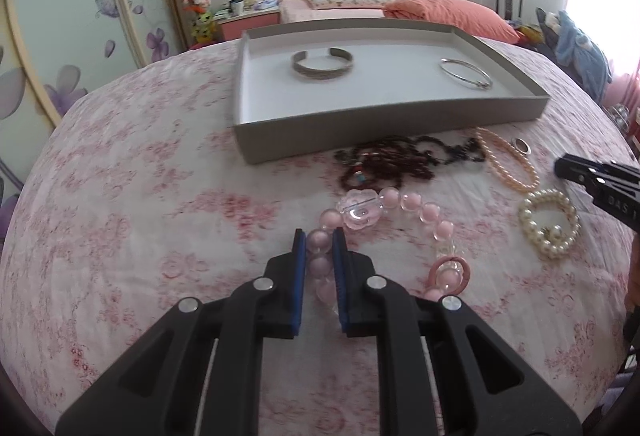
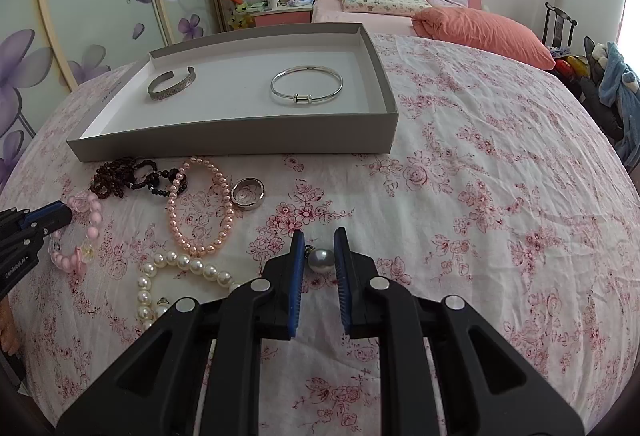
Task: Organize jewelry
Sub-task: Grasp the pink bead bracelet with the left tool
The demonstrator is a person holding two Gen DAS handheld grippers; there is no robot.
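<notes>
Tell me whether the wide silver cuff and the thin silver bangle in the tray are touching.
Apart. The right wrist view shows bare tray floor between the wide silver cuff and the thin silver bangle.

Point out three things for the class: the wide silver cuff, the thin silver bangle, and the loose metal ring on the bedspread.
wide silver cuff (image 2: 172, 84), right wrist view, on its patterned front band.
thin silver bangle (image 2: 301, 99), right wrist view, on its clasp.
metal ring (image 2: 259, 198), right wrist view, on its right rim.
</notes>
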